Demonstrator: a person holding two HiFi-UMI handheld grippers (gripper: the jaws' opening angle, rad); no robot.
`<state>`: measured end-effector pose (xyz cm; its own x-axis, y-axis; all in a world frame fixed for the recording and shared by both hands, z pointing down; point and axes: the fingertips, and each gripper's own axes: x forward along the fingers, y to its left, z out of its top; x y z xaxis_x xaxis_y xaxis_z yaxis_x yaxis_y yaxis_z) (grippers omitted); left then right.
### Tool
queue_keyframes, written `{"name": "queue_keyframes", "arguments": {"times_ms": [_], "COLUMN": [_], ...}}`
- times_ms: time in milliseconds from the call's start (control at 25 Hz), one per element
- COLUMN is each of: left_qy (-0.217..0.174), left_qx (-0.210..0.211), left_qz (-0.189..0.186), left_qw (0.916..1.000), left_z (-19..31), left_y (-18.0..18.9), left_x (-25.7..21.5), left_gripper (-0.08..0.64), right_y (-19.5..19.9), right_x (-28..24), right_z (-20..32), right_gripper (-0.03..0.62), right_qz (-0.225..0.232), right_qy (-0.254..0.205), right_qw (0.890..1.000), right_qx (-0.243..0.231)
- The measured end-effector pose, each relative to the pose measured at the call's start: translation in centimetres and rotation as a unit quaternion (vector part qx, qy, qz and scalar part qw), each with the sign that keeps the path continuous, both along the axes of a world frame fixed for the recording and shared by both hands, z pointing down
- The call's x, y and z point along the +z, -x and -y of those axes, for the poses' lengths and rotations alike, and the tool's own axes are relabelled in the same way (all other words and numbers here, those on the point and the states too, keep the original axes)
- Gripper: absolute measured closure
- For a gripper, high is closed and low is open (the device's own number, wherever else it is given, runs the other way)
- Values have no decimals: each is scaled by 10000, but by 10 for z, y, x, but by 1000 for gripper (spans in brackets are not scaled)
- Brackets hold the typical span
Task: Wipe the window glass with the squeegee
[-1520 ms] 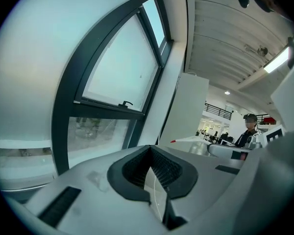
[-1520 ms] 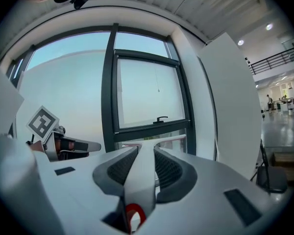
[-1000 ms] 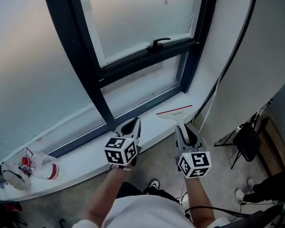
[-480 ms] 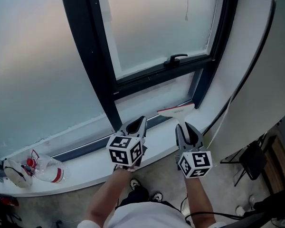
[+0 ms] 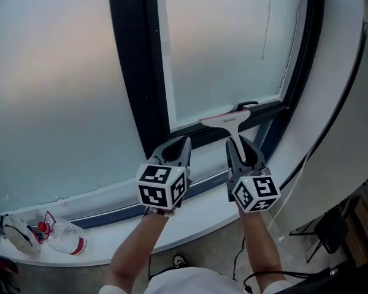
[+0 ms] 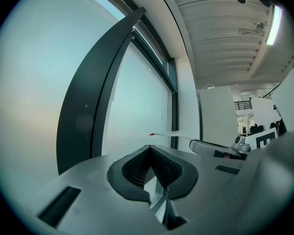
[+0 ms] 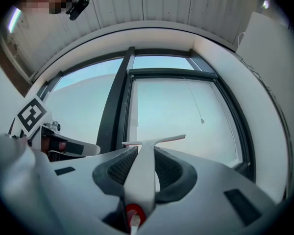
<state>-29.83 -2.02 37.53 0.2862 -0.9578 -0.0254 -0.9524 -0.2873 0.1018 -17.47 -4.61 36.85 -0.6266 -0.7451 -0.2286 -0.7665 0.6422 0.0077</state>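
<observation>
Frosted window [image 5: 55, 84], dark frame [image 5: 135, 60], curved white sill [image 5: 199, 213], ribbed ceiling [image 6: 220, 38]

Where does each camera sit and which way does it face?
Head view: on the head, looking down at window glass; forearms, left gripper, right gripper show.
Left gripper view: on left gripper, facing along the glass; shut empty jaws.
Right gripper view: on right gripper, facing the glass; jaws clamp squeegee.
All three share the squeegee.

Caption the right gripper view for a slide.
Right gripper shut on the white squeegee handle, blade toward the window glass.
</observation>
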Motion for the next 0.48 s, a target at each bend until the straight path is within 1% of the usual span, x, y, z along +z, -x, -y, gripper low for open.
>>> {"name": "queue_keyframes", "arguments": {"times_ms": [240,360,480], "left_qy": [-378,-506,-641], "left_qx": [-375,-476,-544], "left_qz": [251,323,299], "left_qw": [9983,9971,9960], "left_z": [28,38,50], "left_y": [42,57,65], "left_x": [-66,-88,-110], "left_gripper": [561,561,561], "right_y": [45,58,68], "right_x": [-72,-101,-127], "right_z": [29,38,50], "right_gripper": [502,502,502], "right_qz": [137,273,372], "right_qy": [-635,-815,-949], "right_qw": [9978,9962,9946], "right_qx": [-130,-161,-193]}}
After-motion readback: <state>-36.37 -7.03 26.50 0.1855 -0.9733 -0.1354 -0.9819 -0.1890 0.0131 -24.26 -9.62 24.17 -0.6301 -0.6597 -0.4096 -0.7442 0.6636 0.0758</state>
